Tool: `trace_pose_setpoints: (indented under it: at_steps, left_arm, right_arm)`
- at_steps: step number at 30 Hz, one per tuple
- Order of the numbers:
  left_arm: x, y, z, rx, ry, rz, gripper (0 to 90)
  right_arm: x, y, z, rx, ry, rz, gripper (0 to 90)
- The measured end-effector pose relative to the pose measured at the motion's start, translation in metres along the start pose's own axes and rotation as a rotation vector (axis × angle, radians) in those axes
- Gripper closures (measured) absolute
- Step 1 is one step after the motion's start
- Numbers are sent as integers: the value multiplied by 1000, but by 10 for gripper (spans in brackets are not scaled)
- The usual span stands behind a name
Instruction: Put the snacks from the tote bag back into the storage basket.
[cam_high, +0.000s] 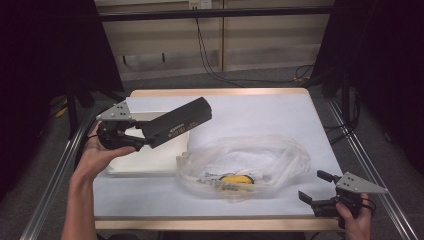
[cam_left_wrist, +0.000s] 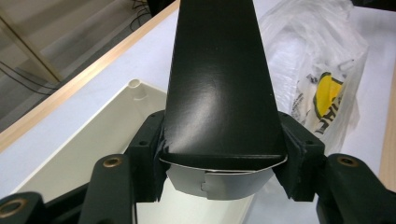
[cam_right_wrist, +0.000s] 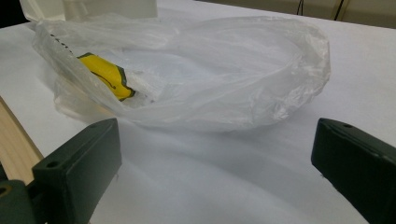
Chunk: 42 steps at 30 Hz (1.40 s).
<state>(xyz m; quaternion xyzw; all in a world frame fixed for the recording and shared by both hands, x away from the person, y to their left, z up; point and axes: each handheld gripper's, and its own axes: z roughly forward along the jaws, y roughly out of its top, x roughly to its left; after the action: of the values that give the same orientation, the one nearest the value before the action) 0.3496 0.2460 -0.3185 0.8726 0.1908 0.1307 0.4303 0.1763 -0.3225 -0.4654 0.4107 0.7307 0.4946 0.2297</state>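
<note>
A long black box (cam_high: 177, 122) hangs in the air over the table's left side, tilted up toward the right. My left gripper (cam_high: 145, 141) is shut on its near end; in the left gripper view the box (cam_left_wrist: 219, 84) runs away from me with both jaws pressed on its sides. A crumpled clear plastic bag (cam_high: 245, 162) with a yellow print lies on the table's middle. My right gripper (cam_high: 312, 187) rests near the front right corner, open, its jaws apart with nothing between them, facing the bag (cam_right_wrist: 187, 74).
A shallow white tray (cam_high: 150, 160) sits on the left of the white table (cam_high: 260, 112), under the box and against the bag's left edge. Wooden edging borders the table. Metal rails run down both sides, and cables lie on the floor behind.
</note>
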Motion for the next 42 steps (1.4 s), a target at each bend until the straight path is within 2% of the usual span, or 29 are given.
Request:
trace_pose_setpoints:
  at_steps: [4, 10, 15, 18, 19, 23, 27, 32, 39, 40, 42]
  left_arm:
    - [2, -1, -8, 0, 23, 16, 431]
    - [11, -10, -20, 0, 52, 16, 432]
    - [19, -22, -27, 16, 57, 10, 432]
    - [24, -30, -28, 16, 61, -7, 432]
    - [26, -33, -28, 14, 56, -18, 432]
    - [36, -43, -28, 27, 54, -20, 432]
    - [41, -51, -24, 44, 29, -24, 432]
    - [50, -55, -20, 59, 21, -36, 433]
    - [61, -59, -12, 112, 9, -42, 433]
    - [62, -60, -11, 110, 16, -28, 433]
    - [65, -63, -8, 100, 2, -43, 433]
  right_arm:
    - [1, 0, 1, 2, 4, -6, 14]
    - [1, 0, 1, 2, 6, -5, 14]
    - [1, 0, 2, 4, 5, -5, 15]
    - [1, 0, 2, 7, 4, -4, 15]
    - [1, 0, 2, 7, 4, -4, 15]
    - [1, 0, 2, 7, 8, -4, 15]
    - [1, 0, 3, 15, 21, -10, 23]
    - [0, 0, 4, 16, 22, -5, 23]
    - [0, 0, 3, 20, 24, -9, 23]
    - [0, 0, 3, 24, 29, -10, 22]
    - [-1, 0, 4, 25, 29, -8, 22]
